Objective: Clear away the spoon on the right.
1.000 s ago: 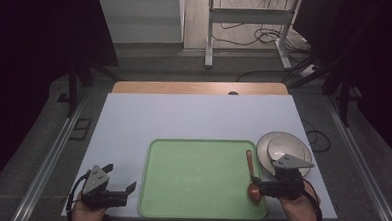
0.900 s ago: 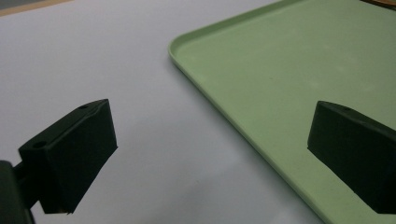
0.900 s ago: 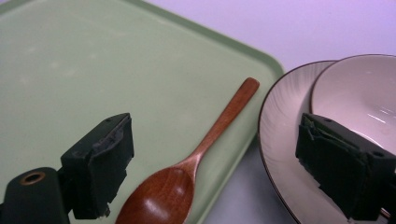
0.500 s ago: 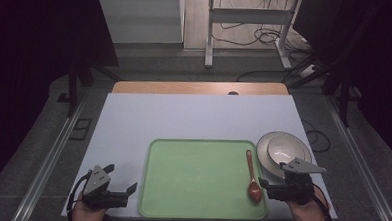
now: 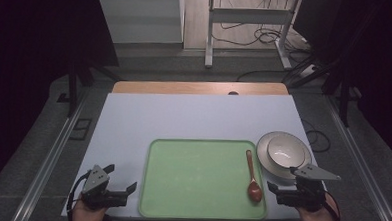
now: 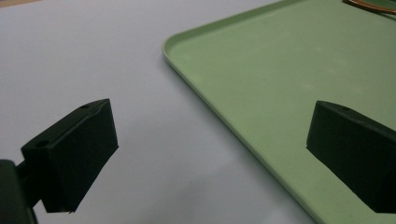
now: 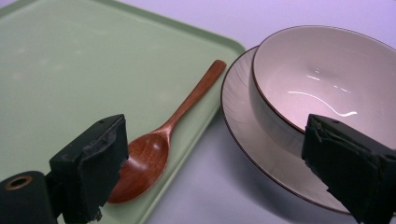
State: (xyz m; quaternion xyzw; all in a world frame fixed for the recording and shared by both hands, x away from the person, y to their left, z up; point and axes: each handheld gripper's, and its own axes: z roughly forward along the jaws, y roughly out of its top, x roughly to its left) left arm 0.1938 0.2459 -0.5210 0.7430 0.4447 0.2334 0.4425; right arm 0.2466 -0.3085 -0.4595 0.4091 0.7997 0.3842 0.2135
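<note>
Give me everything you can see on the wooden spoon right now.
The wooden spoon looks like reddish-brown, glossy wood, with a slim straight handle and an oval bowl facing up and empty. It lies flat on the green tray along its right edge, handle pointing away from the person, bowl nearest. The right gripper hangs open just beside it without touching. The bowl and plate sit apart, off the tray.

No readable text, label, brand, number or sign is showing anywhere: nothing legible is appearing on the green tray, the wooden spoon, the white bowl or the plate.
</note>
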